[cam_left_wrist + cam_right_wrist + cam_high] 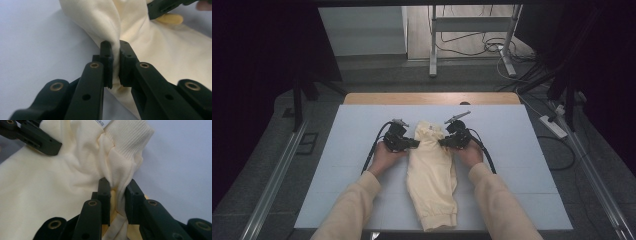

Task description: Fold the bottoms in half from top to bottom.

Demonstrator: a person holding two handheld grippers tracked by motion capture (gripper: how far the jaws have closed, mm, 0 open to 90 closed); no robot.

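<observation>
Cream sleeves (362, 200), white tabletop (522, 165), grey floor (377, 75)

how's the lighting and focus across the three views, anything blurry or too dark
High view: the pale blue table cover is evenly lit, the room's sides fall into black. Left gripper view: the cream knit garment is bright and nearly washed out, and the left gripper blurs toward its base. Right gripper view: the garment's ribbed cuff is sharp, and the right gripper looks softer.

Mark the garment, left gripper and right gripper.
garment (432, 170), high view, on the flat middle of the cream cloth.
left gripper (115, 63), left gripper view, midway between its fingertips, pinching a fold.
right gripper (117, 195), right gripper view, midway between its fingertips, cloth bunched there.
</observation>
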